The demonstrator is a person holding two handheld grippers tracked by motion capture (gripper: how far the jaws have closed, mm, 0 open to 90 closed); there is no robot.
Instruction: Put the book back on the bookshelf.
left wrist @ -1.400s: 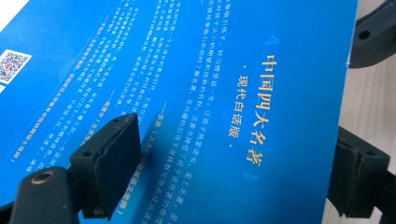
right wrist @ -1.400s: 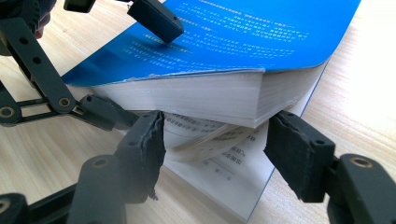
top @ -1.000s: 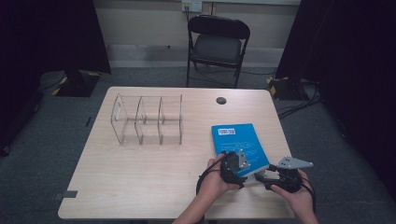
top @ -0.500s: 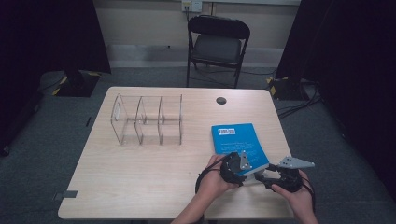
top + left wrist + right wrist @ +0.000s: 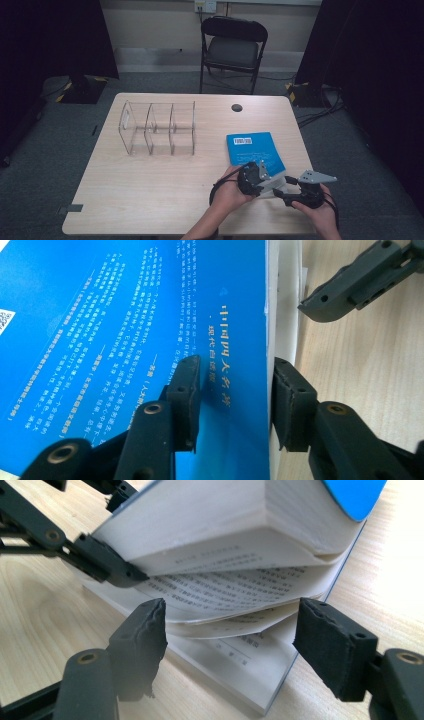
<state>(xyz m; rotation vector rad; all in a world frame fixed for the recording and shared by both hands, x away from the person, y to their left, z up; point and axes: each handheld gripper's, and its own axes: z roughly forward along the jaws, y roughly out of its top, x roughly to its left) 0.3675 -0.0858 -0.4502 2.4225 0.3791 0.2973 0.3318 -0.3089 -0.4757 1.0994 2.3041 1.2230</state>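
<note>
A blue-covered book (image 5: 250, 147) lies at the table's right side. My left gripper (image 5: 267, 181) is shut on the book's near edge, holding up the cover (image 5: 125, 330) and a thick block of pages; its jaws have just been closing. In the left gripper view one pad (image 5: 190, 390) lies on the cover and the other (image 5: 287, 405) sits under the page block. My right gripper (image 5: 280, 191) stands open at the same corner, its jaws having just been opening. Loose sagging pages (image 5: 225, 595) hang between its pads without being pressed. The left gripper's lower finger (image 5: 100, 562) props the lifted block.
A clear plastic divider rack (image 5: 157, 127) stands at the table's middle left. A small black round disc (image 5: 236, 107) lies near the far edge. A folding chair (image 5: 232, 47) stands behind the table (image 5: 150, 200). The table's right edge is close to the book.
Both hands have kept their place at the book's near corner. At this distance the high view shows no clear difference.
</note>
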